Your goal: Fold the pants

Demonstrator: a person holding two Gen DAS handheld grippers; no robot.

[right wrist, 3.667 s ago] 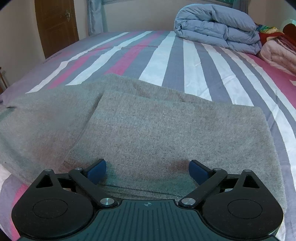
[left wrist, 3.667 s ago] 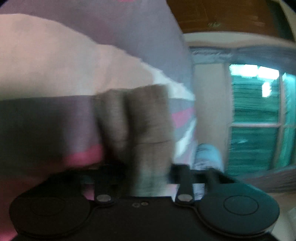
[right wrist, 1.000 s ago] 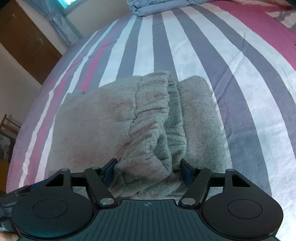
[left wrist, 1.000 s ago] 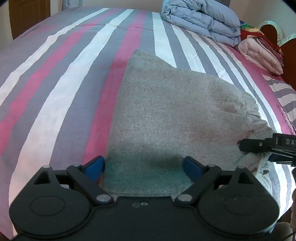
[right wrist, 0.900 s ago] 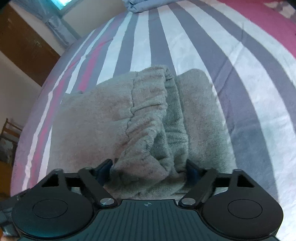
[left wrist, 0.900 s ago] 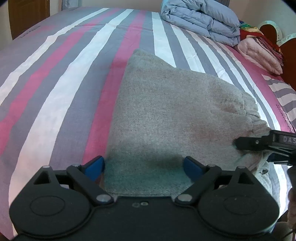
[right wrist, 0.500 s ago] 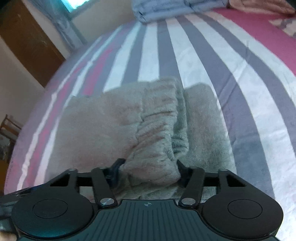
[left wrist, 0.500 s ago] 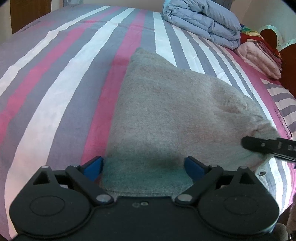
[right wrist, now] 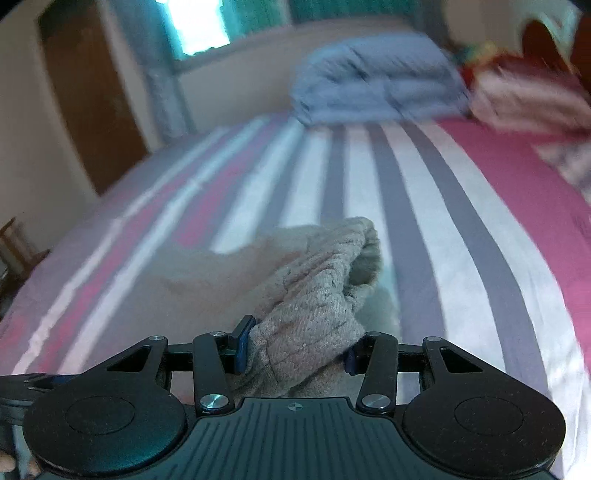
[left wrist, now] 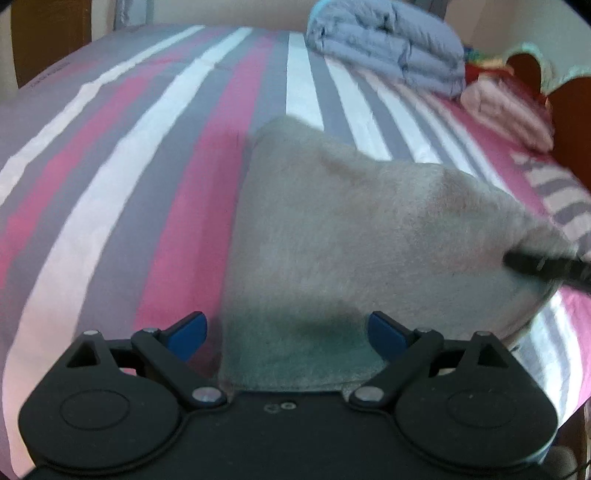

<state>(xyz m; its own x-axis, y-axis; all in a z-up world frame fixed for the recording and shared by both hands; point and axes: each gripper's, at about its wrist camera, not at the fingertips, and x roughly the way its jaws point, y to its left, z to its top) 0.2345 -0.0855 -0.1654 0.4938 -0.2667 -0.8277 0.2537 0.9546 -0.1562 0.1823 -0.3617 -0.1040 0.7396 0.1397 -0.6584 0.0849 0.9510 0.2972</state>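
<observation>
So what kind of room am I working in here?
Most likely a home bedroom: the pants lie on a bed with a striped sheet, a folded blue-grey duvet sits at its far end, and a curtained window is behind.

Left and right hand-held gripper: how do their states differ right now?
The left hand-held gripper has its blue pads spread wide, with the pants lying between them unpinched; the right hand-held gripper is closed on the gathered waistband end of the pants. The left one sits low over the flat folded part; the right one has its bunch raised above the striped bedsheet. Both point toward the folded blue quilt.
</observation>
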